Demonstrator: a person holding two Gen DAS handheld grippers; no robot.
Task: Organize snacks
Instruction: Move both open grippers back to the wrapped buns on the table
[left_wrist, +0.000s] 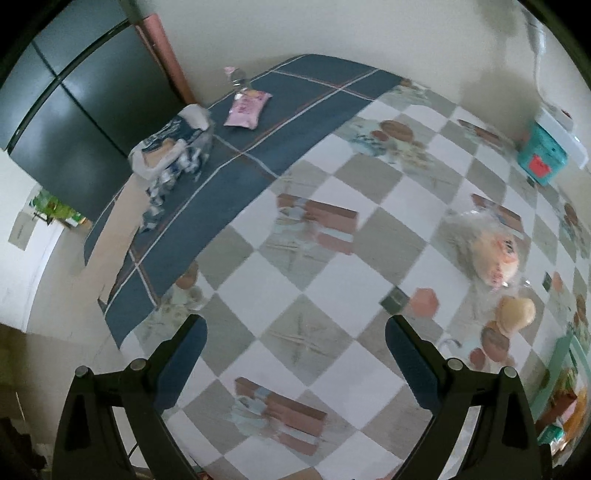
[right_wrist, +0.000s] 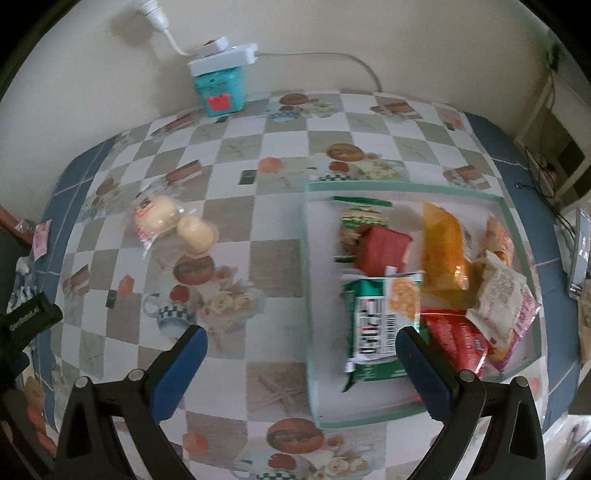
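A pale green tray (right_wrist: 314, 369) on the checked tablecloth holds several snack packets, among them a green and white one (right_wrist: 380, 317), a red box (right_wrist: 382, 249) and an orange bag (right_wrist: 443, 251). Two clear-wrapped buns (right_wrist: 168, 218) lie on the cloth left of the tray; they also show in the left wrist view (left_wrist: 491, 254). A pink packet (left_wrist: 245, 109) lies far off on the blue cloth. My right gripper (right_wrist: 301, 363) is open and empty above the tray's left edge. My left gripper (left_wrist: 295, 354) is open and empty over bare cloth.
A teal box (right_wrist: 221, 90) with a white power strip on top stands by the wall. A crumpled blue and white bag (left_wrist: 173, 151) lies at the table's far left edge. A dark fridge (left_wrist: 85, 103) stands beyond it. A phone (right_wrist: 580, 254) lies right of the tray.
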